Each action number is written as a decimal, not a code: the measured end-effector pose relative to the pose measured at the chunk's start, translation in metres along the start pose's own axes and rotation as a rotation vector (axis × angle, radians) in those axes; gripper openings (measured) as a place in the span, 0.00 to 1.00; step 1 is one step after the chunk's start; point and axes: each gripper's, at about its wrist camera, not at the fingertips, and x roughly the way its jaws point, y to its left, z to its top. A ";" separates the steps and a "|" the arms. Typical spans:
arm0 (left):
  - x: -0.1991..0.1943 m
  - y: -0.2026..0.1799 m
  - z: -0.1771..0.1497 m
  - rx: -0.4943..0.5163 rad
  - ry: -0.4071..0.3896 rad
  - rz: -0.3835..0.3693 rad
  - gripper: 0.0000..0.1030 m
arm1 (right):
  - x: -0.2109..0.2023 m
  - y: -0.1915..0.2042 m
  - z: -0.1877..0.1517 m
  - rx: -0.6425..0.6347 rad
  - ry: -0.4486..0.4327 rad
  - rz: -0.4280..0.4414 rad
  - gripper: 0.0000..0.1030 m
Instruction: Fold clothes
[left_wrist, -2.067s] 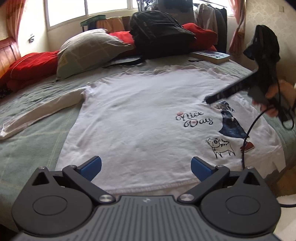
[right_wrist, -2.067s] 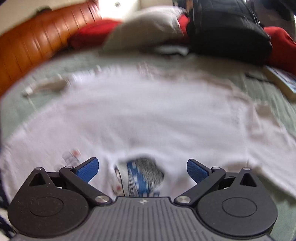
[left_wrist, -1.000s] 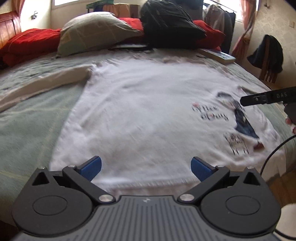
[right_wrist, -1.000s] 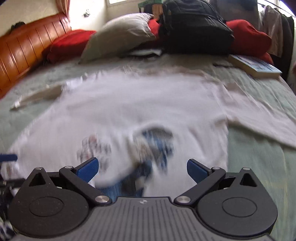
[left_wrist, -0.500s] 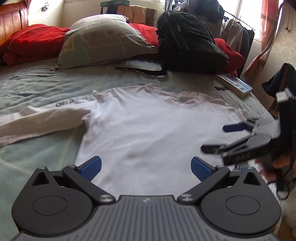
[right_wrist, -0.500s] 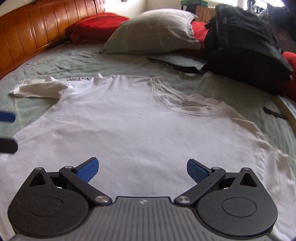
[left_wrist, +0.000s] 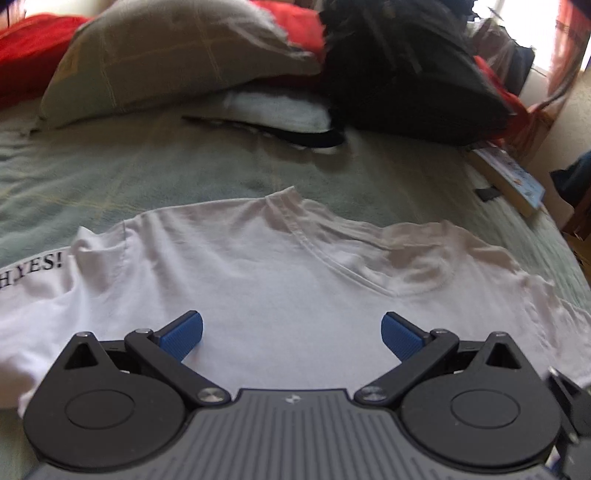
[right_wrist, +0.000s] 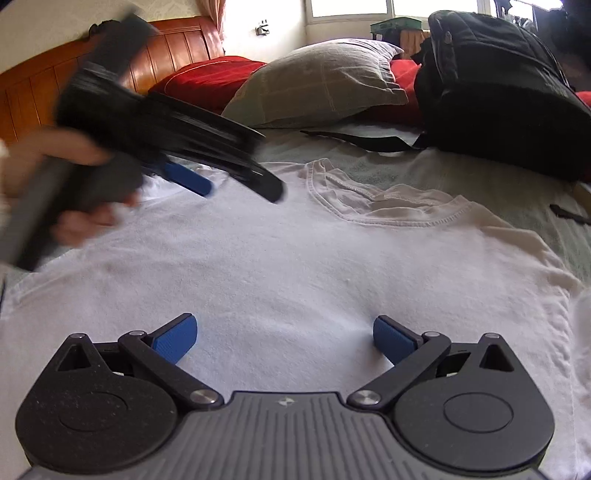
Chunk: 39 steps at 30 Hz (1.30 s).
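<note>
Left wrist view alone shows black lettering on a sleeve (left_wrist: 31, 271) and a book (left_wrist: 509, 177); right wrist view alone shows the headboard (right_wrist: 29, 96) and a hand (right_wrist: 70, 184). The shirt (left_wrist: 280, 280) lies flat on the bed (left_wrist: 110, 173), collar toward the pillow (right_wrist: 317, 85), long axis running away from both cameras. Left gripper (left_wrist: 291, 334) and right gripper (right_wrist: 284, 338) hang over it, fingers spread, empty.

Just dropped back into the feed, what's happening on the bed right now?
A person holds a gripper in each hand over a white T-shirt spread flat on the green bedspread, neckline toward the pillow and black backpack. Both the left gripper and the right gripper are open and empty, held above the chest area. In the right wrist view the left gripper shows blurred at the left, near the sleeve side. No fold is visible in the part of the shirt shown.
</note>
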 end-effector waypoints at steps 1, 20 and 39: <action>0.008 0.003 0.002 0.001 -0.013 0.028 0.99 | -0.001 -0.001 0.000 0.004 0.000 0.001 1.00; 0.021 -0.107 0.039 0.108 0.131 -0.465 0.99 | 0.000 0.005 -0.003 -0.025 0.006 -0.038 1.00; 0.060 -0.216 0.060 0.354 0.126 -0.350 0.99 | -0.031 -0.015 0.008 -0.007 0.041 -0.174 1.00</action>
